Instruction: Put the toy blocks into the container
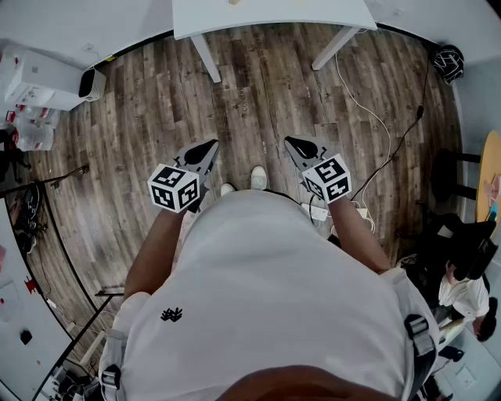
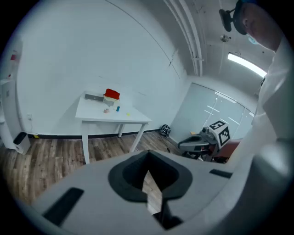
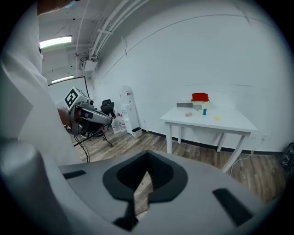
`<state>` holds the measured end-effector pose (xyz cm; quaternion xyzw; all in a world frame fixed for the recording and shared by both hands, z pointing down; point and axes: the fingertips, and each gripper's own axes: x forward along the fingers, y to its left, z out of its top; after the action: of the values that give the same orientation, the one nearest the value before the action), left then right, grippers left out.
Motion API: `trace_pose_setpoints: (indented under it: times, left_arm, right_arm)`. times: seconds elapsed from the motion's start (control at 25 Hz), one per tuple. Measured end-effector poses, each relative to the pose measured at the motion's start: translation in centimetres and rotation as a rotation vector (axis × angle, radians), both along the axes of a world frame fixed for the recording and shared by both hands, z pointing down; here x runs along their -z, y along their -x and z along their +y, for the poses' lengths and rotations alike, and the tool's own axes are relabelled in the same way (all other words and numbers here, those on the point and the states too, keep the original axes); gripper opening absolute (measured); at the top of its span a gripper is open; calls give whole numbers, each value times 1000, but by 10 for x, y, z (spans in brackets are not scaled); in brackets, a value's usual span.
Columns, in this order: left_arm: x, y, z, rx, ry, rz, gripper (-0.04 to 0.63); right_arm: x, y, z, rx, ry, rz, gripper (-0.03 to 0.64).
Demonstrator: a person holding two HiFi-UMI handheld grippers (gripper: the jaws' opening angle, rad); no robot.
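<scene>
Left gripper [image 1: 205,150]: we are holding it low in front of the body, tilted down toward the wooden floor [image 1: 156,117]. From its own camera, the left gripper [image 2: 148,159] is showing jaws together with nothing between them.
Right gripper [image 1: 296,146]: we are holding it beside the left one, a gap apart. From its own camera, the right gripper [image 3: 148,157] is showing jaws pressed together and empty.
Table [image 1: 274,19]: the head view is giving us only its near edge and two legs. The gripper views are giving us the whole white top [image 2: 115,118] [image 3: 216,124], well apart from both grippers.
Red container [image 2: 111,95] [image 3: 200,97]: it is standing toward the back of the table, and we are seeing it only in the gripper views.
Toy blocks: the pink block [image 2: 106,110] [image 3: 188,114], blue block [image 2: 118,109] [image 3: 204,111] and yellow block [image 2: 128,114] [image 3: 217,118] are lying on the table in front of the red container, outside it. We are seeing them too only in the gripper views.
Cross-sight: the left gripper view is catching the right gripper [image 2: 197,143] and its marker cube [image 2: 219,131]. The right gripper view is catching the left gripper [image 3: 92,115] and its marker cube [image 3: 71,97].
Head view only: we are seeing white shoes [image 1: 258,177], a cable [image 1: 376,117] trailing over the floor, and a seated person [image 1: 462,290] at the right edge.
</scene>
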<state>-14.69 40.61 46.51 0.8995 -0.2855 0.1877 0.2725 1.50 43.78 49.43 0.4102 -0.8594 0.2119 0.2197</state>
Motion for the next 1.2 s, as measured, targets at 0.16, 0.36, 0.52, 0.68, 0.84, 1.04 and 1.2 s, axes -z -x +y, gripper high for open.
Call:
trace_pose_setpoints:
  times: [0.16,0.36,0.52,0.68,0.84,1.04,1.2]
  left_arm:
    - [-1,-19,-25,10,-35,-55,6]
    - [1,-38,-46,46,-47,-69,6]
    - [2,-44,-62,29,-39,-74,6]
    - [-2,-54,-86,1,-43,-69,6]
    - [-6,-54,-120,-52,-47,-33,6]
    - [-21,-59,-173,-117,-17,5,6]
    - [-15,-60,-222,-176,-24,34,6]
  right_arm:
    - [-2,-22,-23,15,-8,-22,5]
    - [-13,-40,-38,24,8,-43,5]
    - [-16,-45,-50,5,22,-62,5]
    - [-25,-54,-65,-37,40,-72,5]
    - [-30,-52,-92,-89,40,-37,8]
    - [-32,-58,-136,-168,37,20,27]
    - [-31,-55,-183,-215,40,55,66]
